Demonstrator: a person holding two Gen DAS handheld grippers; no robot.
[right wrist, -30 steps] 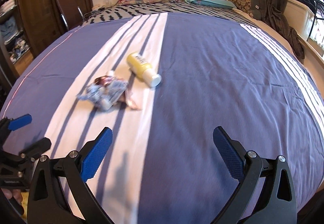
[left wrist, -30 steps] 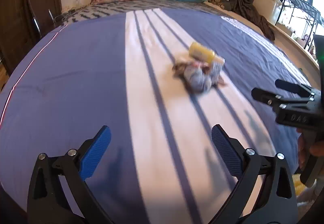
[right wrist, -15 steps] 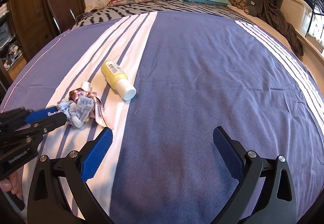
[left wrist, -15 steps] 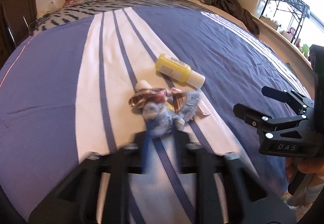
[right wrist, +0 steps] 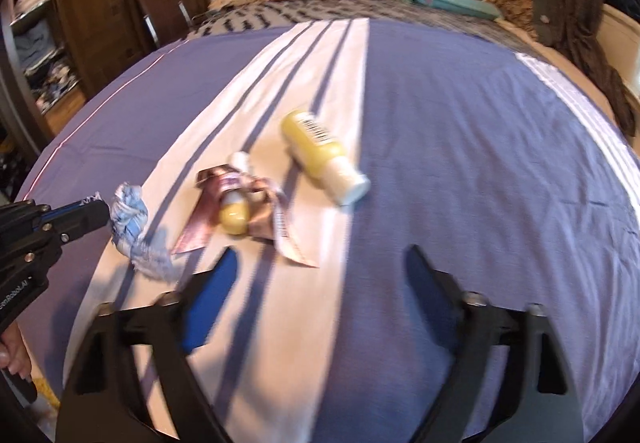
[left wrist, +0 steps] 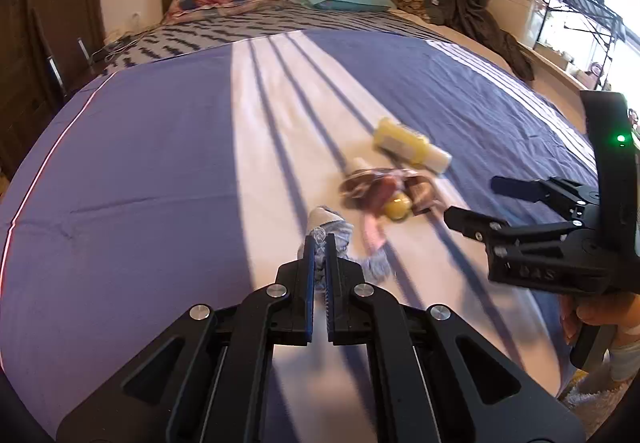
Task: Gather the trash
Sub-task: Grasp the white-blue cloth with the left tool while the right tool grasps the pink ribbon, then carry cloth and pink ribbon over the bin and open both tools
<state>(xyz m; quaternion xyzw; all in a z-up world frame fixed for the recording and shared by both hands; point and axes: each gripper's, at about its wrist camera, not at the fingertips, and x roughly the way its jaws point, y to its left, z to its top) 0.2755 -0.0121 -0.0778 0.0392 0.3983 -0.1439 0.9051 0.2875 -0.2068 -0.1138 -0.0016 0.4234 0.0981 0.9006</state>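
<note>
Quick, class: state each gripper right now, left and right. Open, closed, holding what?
Left gripper: closed on the blue-and-white crumpled wrapper.
Right gripper: open, jaws have just been closing, nothing between them.

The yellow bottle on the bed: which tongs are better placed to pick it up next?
Probably the right tongs: they are open, empty, and pointing toward the yellow bottle. The left tongs are shut on a blue-white wrapper.

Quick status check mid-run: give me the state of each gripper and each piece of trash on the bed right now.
left gripper: shut on the blue-white wrapper.
right gripper: open, jaws just been closing, nothing between them.
blue-white wrapper: crumpled, pinched, pulled apart from the pile.
large yellow bottle: lying on its side, capped.
small yellow bottle: lying among pink wrappers.
</note>
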